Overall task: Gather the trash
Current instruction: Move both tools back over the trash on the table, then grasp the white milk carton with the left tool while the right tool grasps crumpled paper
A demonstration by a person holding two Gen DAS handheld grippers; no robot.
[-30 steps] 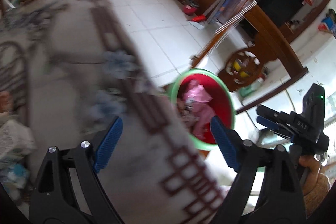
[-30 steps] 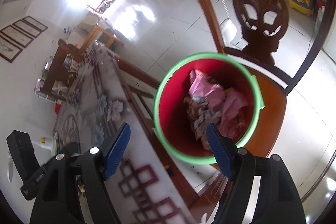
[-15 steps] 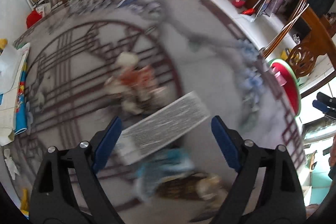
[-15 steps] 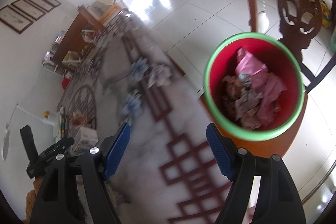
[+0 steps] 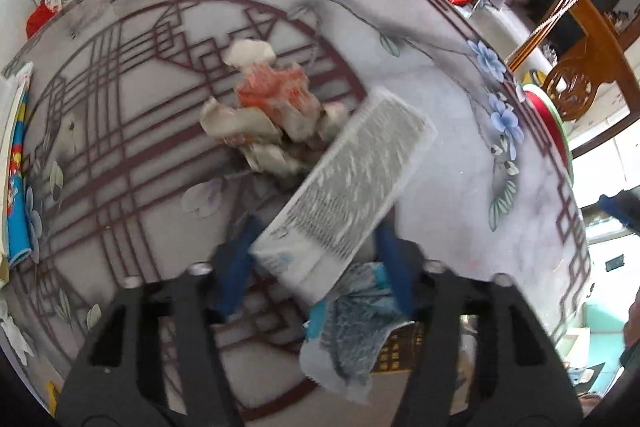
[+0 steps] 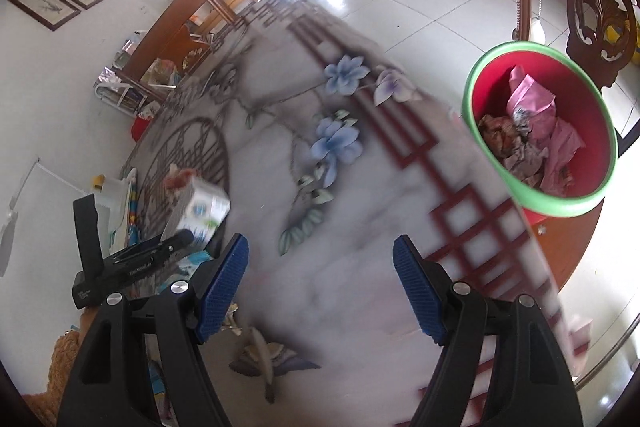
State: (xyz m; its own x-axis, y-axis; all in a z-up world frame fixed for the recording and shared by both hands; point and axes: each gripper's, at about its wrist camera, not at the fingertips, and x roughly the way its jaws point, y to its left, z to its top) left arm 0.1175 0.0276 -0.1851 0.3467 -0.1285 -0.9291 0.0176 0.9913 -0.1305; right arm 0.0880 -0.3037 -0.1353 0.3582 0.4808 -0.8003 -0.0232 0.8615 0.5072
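While the left gripper [image 5: 320,263] has its blue pads closed against a white carton [image 5: 344,195] on the patterned table [image 5: 440,115], the right gripper [image 6: 320,287] hangs with fingers spread, holding nothing. Crumpled wrappers [image 5: 272,107] lie just beyond the carton. The red bin [image 6: 540,131] sits off the table edge.

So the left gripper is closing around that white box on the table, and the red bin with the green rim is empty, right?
Not empty. The right wrist view shows the bin holding crumpled pink and brown trash. The left gripper does straddle the white box.
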